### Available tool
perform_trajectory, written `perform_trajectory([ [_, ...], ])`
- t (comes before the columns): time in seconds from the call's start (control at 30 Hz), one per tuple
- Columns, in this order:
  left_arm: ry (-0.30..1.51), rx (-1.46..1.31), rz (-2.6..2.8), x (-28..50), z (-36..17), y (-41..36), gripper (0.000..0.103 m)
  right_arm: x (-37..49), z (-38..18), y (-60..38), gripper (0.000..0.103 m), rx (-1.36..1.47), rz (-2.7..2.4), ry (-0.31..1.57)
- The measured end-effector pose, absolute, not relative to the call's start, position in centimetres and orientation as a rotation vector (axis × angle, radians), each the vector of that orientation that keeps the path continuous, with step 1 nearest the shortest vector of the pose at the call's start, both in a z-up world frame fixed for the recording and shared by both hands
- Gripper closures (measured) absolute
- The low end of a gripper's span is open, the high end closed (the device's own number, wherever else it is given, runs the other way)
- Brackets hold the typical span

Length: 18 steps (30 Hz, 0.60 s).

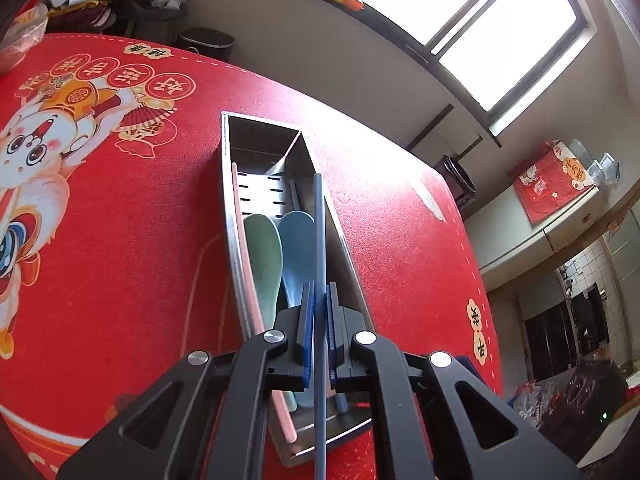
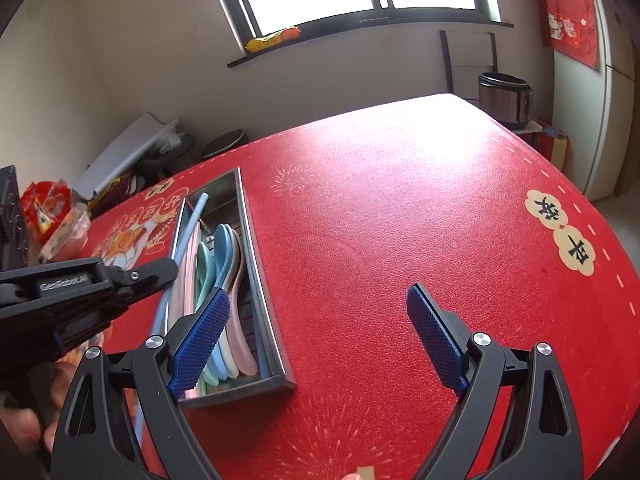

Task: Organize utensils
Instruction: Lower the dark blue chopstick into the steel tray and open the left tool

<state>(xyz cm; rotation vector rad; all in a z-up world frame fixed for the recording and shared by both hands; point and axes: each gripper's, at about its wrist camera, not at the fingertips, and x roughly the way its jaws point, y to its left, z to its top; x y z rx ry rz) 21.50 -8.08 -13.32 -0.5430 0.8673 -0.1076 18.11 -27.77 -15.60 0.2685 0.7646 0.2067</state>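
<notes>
A steel utensil tray (image 1: 230,216) lies on the red tablecloth; it also shows in the right wrist view (image 2: 258,276). In it lie a green spoon (image 1: 262,256), a blue spoon (image 1: 298,240), a pink chopstick (image 1: 242,240) and, in the right wrist view, a pink spoon (image 2: 240,352). My left gripper (image 1: 319,300) is shut on a blue chopstick (image 1: 318,232), held lengthwise over the tray; the chopstick also shows in the right wrist view (image 2: 188,232). My right gripper (image 2: 316,320) is open and empty over bare cloth right of the tray.
The red table (image 2: 400,220) has printed patterns and a curved far edge. Snack bags (image 2: 52,216) lie at its far left. A rice cooker (image 2: 506,96) and a chair (image 2: 468,56) stand beyond the table by the wall.
</notes>
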Motion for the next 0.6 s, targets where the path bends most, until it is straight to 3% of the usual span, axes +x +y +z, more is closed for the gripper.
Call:
perform_trajectory([
  [0.6,0.918,-0.611,-0.068,26.3,-15.5,-8.5,0.097,18.7,-16.1,-28.6,0.016,0.326,0.195,0.805],
])
